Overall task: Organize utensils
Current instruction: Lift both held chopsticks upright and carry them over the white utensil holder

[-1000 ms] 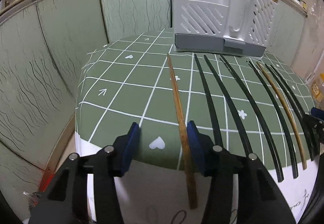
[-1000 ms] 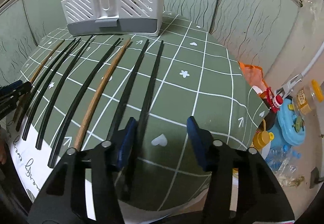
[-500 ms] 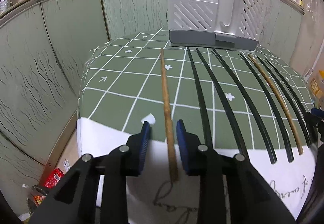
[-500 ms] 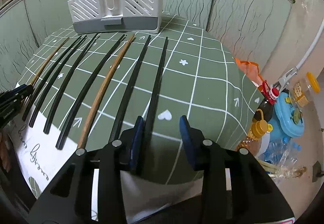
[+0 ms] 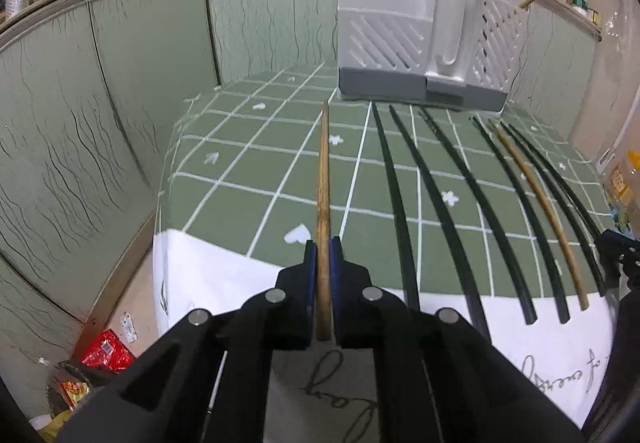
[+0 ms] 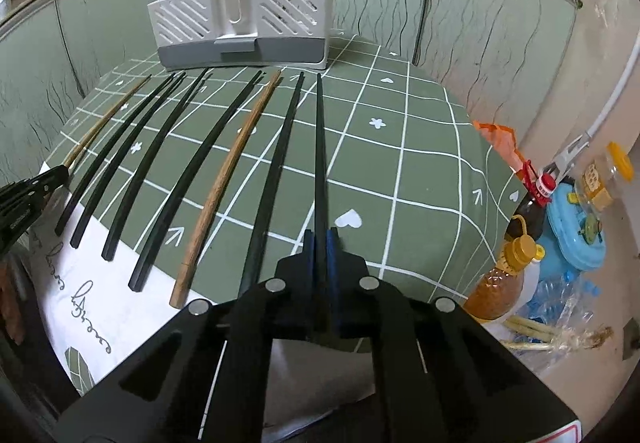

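Several chopsticks lie side by side on a green checked tablecloth [image 5: 240,163]. My left gripper [image 5: 323,243] is shut on the near end of a wooden chopstick [image 5: 322,171], the leftmost of the row. My right gripper [image 6: 320,237] is shut on the near end of a black chopstick [image 6: 319,147], the rightmost of the row. Between them lie several black chopsticks [image 6: 188,171] and one more wooden chopstick [image 6: 228,179]. A white and grey utensil holder [image 5: 420,55] stands at the far edge and shows in the right wrist view [image 6: 248,11] with sticks in it.
Green panelled walls [image 5: 100,103] close in the table's left and back. In the right wrist view, bottles [image 6: 504,283] and a blue container [image 6: 576,235] sit on the floor past the table's right edge. A red packet [image 5: 106,353] lies on the floor at left.
Both grippers have closed from wide open: the left onto the wooden chopstick, the right onto the black chopstick at the right end of the row.
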`<action>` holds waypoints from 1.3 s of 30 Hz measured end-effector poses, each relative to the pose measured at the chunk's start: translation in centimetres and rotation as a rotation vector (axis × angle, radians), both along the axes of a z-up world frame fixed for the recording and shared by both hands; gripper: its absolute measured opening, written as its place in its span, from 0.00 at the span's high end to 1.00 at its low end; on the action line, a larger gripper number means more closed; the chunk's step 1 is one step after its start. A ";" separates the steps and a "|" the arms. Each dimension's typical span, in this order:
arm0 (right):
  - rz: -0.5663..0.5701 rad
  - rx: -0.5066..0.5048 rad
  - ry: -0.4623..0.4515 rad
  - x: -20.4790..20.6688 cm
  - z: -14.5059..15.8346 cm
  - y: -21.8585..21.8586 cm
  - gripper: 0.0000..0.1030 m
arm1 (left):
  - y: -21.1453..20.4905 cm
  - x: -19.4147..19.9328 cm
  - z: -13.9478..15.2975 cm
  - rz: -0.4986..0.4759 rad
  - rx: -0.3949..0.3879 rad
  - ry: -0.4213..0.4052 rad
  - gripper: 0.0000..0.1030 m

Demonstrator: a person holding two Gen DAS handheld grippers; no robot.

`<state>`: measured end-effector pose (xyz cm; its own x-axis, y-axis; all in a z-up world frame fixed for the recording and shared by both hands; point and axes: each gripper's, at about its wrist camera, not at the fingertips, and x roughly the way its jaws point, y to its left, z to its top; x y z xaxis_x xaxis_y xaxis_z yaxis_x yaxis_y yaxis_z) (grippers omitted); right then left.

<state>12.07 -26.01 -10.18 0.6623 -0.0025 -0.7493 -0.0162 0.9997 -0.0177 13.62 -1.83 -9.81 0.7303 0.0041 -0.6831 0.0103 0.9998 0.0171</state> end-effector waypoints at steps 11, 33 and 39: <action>-0.003 0.027 -0.048 -0.5 2.6 -1.2 0.94 | 1.7 -0.2 3.9 -0.011 -0.055 -0.056 0.92; 0.020 0.066 -0.244 -0.1 10.3 -2.7 0.94 | 1.4 -0.5 10.5 -0.083 -0.078 -0.175 0.92; 0.028 0.079 -0.304 0.1 12.8 -3.1 0.94 | 1.4 0.1 12.4 -0.107 -0.093 -0.206 0.92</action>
<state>12.16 -29.15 2.61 0.8551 0.0691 -0.5138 -0.0497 0.9974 0.0515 13.71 -0.42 2.57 0.8469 -0.1363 -0.5139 0.1218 0.9906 -0.0619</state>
